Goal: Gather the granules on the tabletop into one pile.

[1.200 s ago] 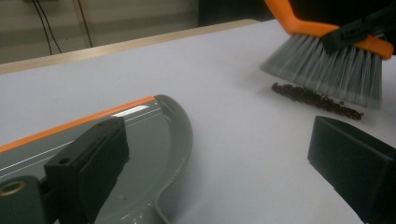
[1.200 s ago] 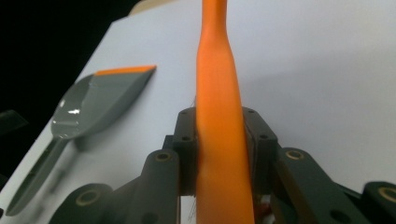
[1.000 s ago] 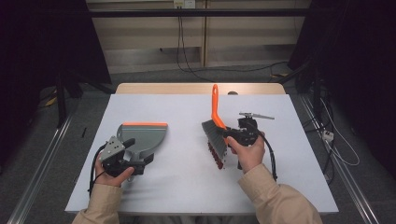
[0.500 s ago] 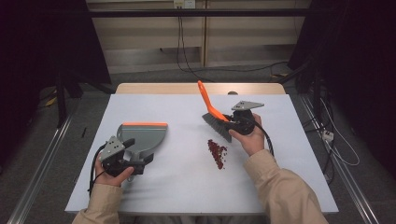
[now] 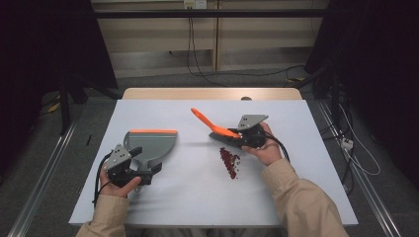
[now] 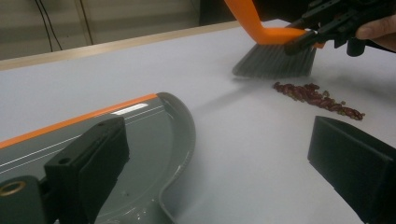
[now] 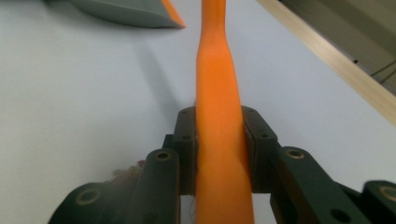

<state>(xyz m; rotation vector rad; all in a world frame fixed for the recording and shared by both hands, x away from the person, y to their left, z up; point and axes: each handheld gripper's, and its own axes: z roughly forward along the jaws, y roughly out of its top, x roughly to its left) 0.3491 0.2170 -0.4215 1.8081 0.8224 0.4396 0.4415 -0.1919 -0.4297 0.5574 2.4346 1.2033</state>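
A grey dustpan (image 5: 150,144) with an orange front lip lies on the left of the white table (image 5: 197,207). My left gripper (image 5: 123,168) sits at its handle end. In the left gripper view the left gripper (image 6: 217,140) has its jaws wide apart, with the dustpan (image 6: 140,135) beside the left jaw. My right gripper (image 5: 249,134) is shut on the orange handle (image 7: 219,93) of a brush (image 5: 217,129). The brush leans left, its dark bristles (image 6: 273,60) just behind a small pile of red-brown beans (image 5: 230,162). That bean pile (image 6: 317,95) lies between the two grippers.
A wooden strip (image 5: 212,94) runs along the table's far edge. Cables trail across the floor beyond it and to the right (image 5: 346,143). Dark stands rise at both sides of the table.
The brush stood upright over the beans a second ago. It swung off toward the back right, uncovering the pile, then came down low with its handle leaning further left. The left gripper has kept still.
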